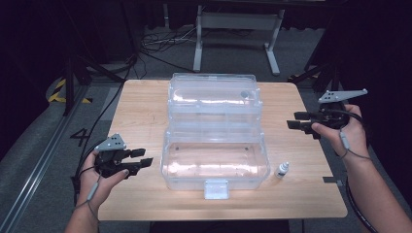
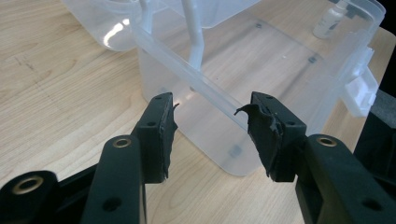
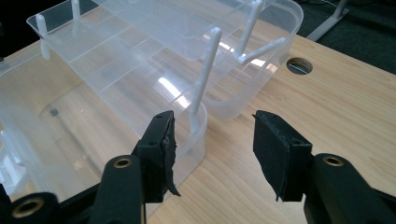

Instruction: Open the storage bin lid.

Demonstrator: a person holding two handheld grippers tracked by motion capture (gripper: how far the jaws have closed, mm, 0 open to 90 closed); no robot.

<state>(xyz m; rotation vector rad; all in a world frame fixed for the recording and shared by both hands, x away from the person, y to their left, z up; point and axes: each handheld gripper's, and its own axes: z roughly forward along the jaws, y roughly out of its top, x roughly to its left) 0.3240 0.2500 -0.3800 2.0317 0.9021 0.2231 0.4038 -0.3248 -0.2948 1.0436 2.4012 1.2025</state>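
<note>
Open clear plastic tackle box (image 1: 214, 160) on the desk (image 1: 141, 116): light, stiff, slippery.
I would pinch its thin rim (brittle hinges); both grippers, left gripper (image 1: 141, 159) and right gripper (image 1: 296, 120), have jaws wide, empty.

Open box (image 1: 214, 162) mid-table (image 1: 145, 111); lid (image 1: 212, 97) behind; dropper bottle (image 1: 282, 170) right of box; grippers flank box.

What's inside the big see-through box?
The clear box stands open with nothing in its bottom tub; the wooden table shows through. A small dropper bottle stands outside, beside it. Glare hides parts of the upper trays.
</note>
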